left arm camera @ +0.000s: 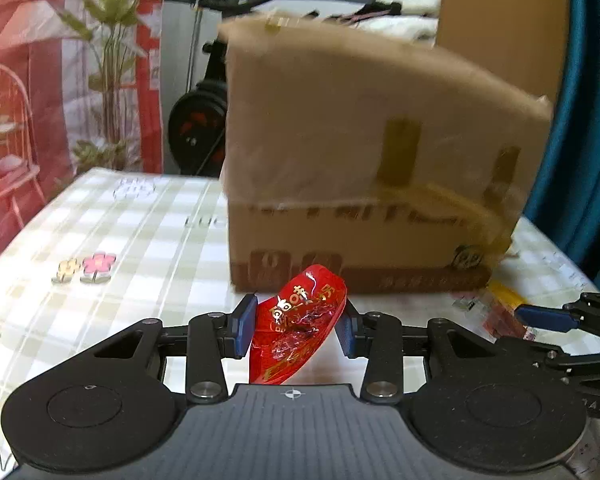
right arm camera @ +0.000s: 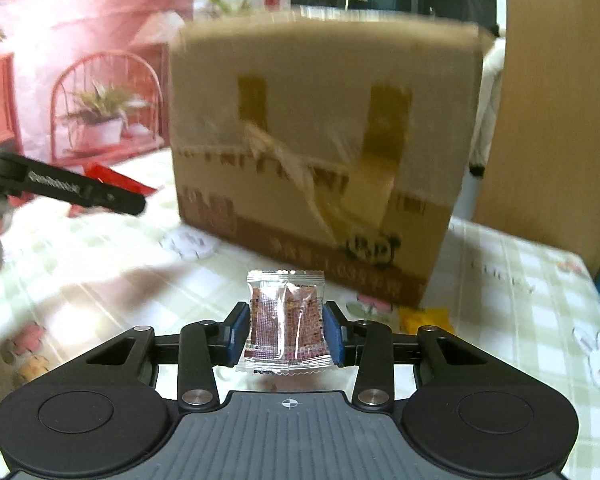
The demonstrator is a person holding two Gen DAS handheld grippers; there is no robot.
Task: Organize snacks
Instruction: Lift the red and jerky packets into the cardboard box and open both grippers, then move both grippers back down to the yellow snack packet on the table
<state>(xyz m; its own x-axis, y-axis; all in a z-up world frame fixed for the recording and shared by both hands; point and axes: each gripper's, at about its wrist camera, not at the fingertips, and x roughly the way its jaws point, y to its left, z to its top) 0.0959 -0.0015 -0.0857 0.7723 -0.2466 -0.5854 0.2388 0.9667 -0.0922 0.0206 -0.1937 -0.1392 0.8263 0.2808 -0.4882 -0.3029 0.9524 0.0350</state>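
My left gripper (left arm camera: 297, 327) is shut on a red snack packet (left arm camera: 300, 328) with gold lettering and holds it above the table, in front of a taped cardboard box (left arm camera: 376, 184). My right gripper (right arm camera: 286, 330) is shut on a clear packet with a brown-red snack inside (right arm camera: 286, 320), also held above the table before the same box (right arm camera: 320, 152). The right gripper also shows at the right edge of the left wrist view (left arm camera: 580, 320), and the left gripper with its red packet at the left of the right wrist view (right arm camera: 100, 192).
The table wears a checked cloth (left arm camera: 120, 232) with flower and rabbit prints. A yellow packet (right arm camera: 424, 318) lies by the box's near corner; small packets (left arm camera: 496, 308) lie at the right. A pink chair and plants stand behind.
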